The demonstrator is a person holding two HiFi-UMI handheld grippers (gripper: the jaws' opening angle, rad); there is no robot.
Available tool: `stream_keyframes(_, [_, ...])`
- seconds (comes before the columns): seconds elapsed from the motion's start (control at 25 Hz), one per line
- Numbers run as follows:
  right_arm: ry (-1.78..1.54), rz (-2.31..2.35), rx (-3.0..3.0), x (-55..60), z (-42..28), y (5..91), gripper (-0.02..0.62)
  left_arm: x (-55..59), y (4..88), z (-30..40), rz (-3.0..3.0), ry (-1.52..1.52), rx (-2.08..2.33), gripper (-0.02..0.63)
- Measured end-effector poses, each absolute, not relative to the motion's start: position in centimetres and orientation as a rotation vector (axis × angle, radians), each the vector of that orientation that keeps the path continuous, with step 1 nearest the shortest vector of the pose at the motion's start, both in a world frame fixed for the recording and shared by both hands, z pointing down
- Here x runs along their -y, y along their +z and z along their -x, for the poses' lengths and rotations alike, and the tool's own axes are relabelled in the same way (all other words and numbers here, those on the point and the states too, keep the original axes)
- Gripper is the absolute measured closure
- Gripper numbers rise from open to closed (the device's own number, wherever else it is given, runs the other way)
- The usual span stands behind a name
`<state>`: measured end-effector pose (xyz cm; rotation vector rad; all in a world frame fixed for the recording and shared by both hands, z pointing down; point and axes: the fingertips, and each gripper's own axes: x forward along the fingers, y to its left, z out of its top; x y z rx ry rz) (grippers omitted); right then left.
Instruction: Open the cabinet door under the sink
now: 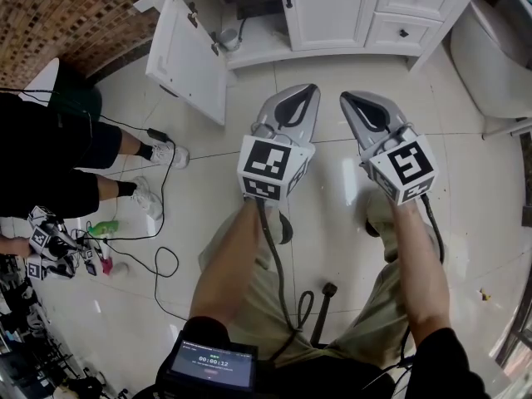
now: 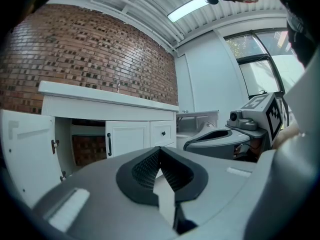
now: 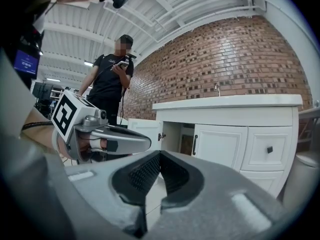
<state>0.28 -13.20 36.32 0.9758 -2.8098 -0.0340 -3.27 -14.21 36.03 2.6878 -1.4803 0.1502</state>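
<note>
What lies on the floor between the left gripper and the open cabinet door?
Only bare floor tiles separate left gripper from cabinet door, per head view.

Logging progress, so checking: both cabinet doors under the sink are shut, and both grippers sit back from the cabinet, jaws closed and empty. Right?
Not both doors. The head view shows the left door swung open; only the right door with the black handle is shut. The left gripper and right gripper do sit back from the cabinet, closed and empty.
</note>
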Motion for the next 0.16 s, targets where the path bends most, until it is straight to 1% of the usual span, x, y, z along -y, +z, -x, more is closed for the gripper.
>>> stream_keyframes(0.16, [-0.053,-0.974,2.798,13.26,-0.23,36.28,0.603,14.26,36.26,3.31,-2.684,0.164,1.484,0.591])
